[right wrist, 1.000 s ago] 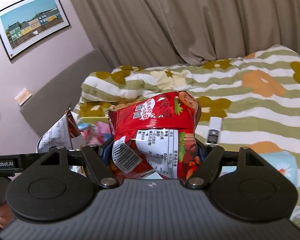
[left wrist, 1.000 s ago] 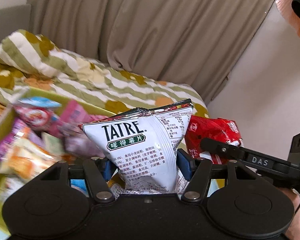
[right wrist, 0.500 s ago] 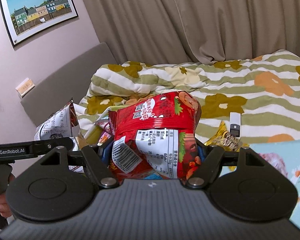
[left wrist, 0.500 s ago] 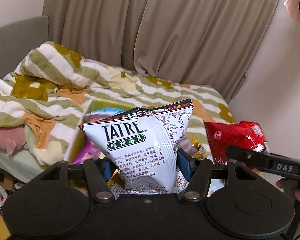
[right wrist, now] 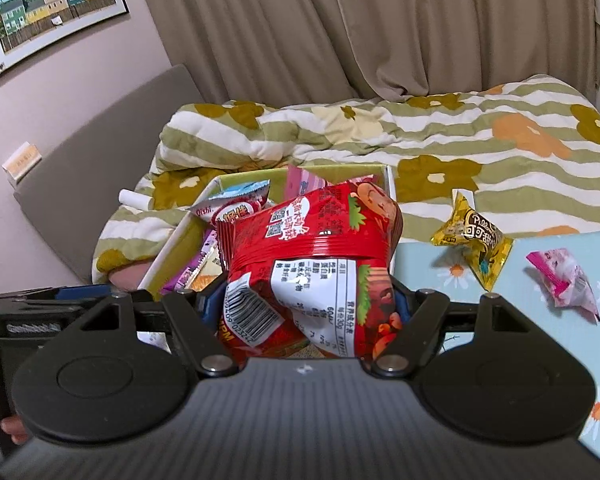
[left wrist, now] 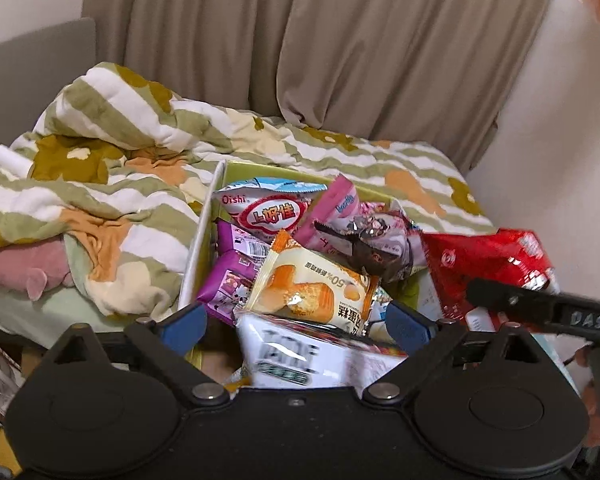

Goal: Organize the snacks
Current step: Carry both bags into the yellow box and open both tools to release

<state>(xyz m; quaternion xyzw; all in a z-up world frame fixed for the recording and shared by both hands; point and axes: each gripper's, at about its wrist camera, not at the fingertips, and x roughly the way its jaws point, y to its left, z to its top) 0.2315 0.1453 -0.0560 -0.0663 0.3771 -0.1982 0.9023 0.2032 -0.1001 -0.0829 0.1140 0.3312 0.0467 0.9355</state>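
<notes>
The left gripper (left wrist: 296, 326) is opening, its blue pads clear of the glossy white crisp bag (left wrist: 312, 356), which lies tipped flat over the box (left wrist: 204, 236) of crinkly packets. The right gripper (right wrist: 304, 308) clenches an upright, crumpled red foil bag (right wrist: 312, 264).

Each camera sits just behind its own gripper and looks forward and downward along the fingers, close over the snack box (left wrist: 220, 184) on the bed. The left wrist view faces the curtain (left wrist: 340, 40) and a white wall; the right wrist view faces the curtain (right wrist: 380, 20) and a framed picture (right wrist: 52, 4). Both share the snack box (right wrist: 388, 176), the floral duvet (left wrist: 120, 128) and the red snack bag (right wrist: 316, 240).
</notes>
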